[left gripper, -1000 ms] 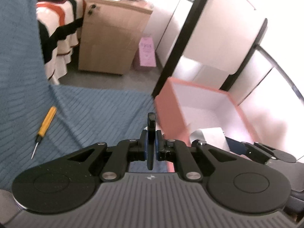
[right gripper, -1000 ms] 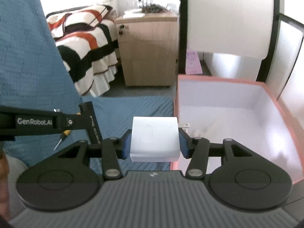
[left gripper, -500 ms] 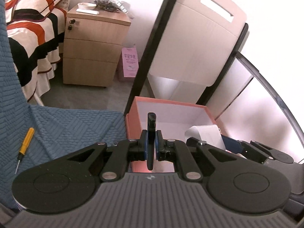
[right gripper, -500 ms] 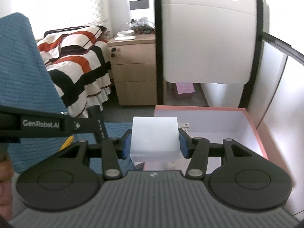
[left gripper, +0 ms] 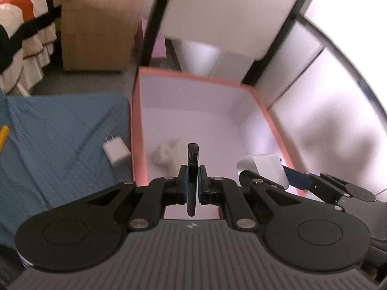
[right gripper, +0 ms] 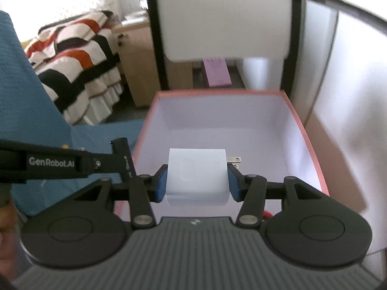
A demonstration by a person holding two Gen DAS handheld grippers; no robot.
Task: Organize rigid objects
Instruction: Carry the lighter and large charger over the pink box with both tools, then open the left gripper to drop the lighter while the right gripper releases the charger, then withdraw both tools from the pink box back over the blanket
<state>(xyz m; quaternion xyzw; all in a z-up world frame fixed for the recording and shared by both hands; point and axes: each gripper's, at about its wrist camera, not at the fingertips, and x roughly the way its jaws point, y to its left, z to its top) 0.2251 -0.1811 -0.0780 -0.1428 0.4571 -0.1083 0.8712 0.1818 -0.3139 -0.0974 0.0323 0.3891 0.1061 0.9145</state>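
Observation:
My left gripper (left gripper: 192,184) is shut on a thin black stick-like object (left gripper: 192,159), held upright over the near end of the pink box (left gripper: 136,111) with a white inside. My right gripper (right gripper: 197,181) is shut on a white plug adapter (right gripper: 196,175) with metal prongs pointing right, held above the same pink box (right gripper: 307,130). The right gripper and its adapter (left gripper: 267,166) also show at the right of the left wrist view. A second small white plug adapter (left gripper: 116,151) lies on the blue cloth (left gripper: 60,130) just left of the box. A white crumpled lump (left gripper: 167,154) lies inside the box.
A yellow screwdriver handle (left gripper: 3,136) lies at the far left on the cloth. Beyond the box stand a wooden bedside cabinet (left gripper: 96,21), a striped bed (right gripper: 72,65), a white chair back (right gripper: 225,17) and a pink booklet (right gripper: 217,71) on the floor.
Both grippers have moved forward and tilted down over the pink box. The box floor and the second adapter on the cloth have come into view. Both grips are unchanged.

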